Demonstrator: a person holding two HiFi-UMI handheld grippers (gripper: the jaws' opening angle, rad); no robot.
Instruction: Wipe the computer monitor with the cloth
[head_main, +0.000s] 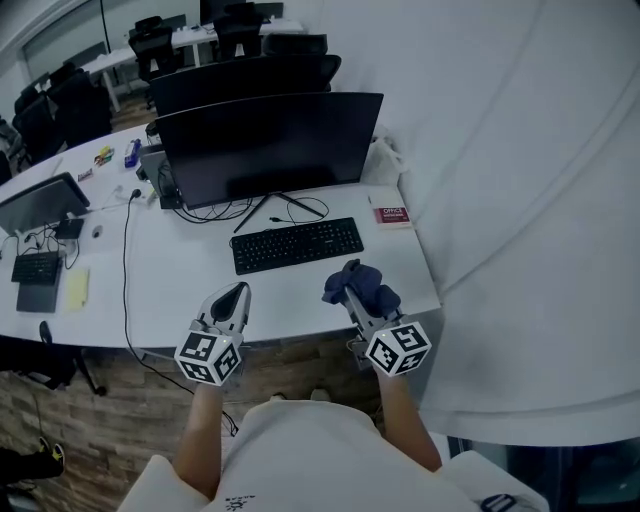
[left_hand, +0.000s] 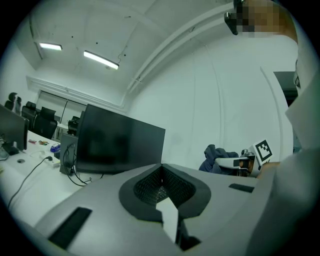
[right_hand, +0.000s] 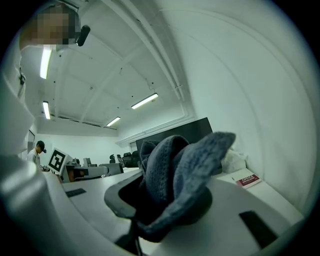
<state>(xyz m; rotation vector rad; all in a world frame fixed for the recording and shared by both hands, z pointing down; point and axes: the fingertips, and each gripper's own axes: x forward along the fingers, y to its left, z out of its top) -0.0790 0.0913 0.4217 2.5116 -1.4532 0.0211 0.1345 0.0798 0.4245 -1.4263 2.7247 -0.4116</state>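
Right gripper (head_main: 356, 300) pinches the cloth (head_main: 364, 283), judged soft, light and secure at its bunched middle, above the desk's (head_main: 170, 290) front edge, well apart from the monitor (head_main: 270, 145); left gripper (head_main: 234, 294) pressed together, empty.

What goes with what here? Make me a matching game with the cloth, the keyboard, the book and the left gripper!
Things:
1. cloth
2. keyboard
3. book
4. left gripper

Place or state:
A. shut, with nothing in it
B. held in the right gripper
C. black, in front of the monitor
D. red, to the right of the monitor

Pairs: 1-B, 2-C, 3-D, 4-A
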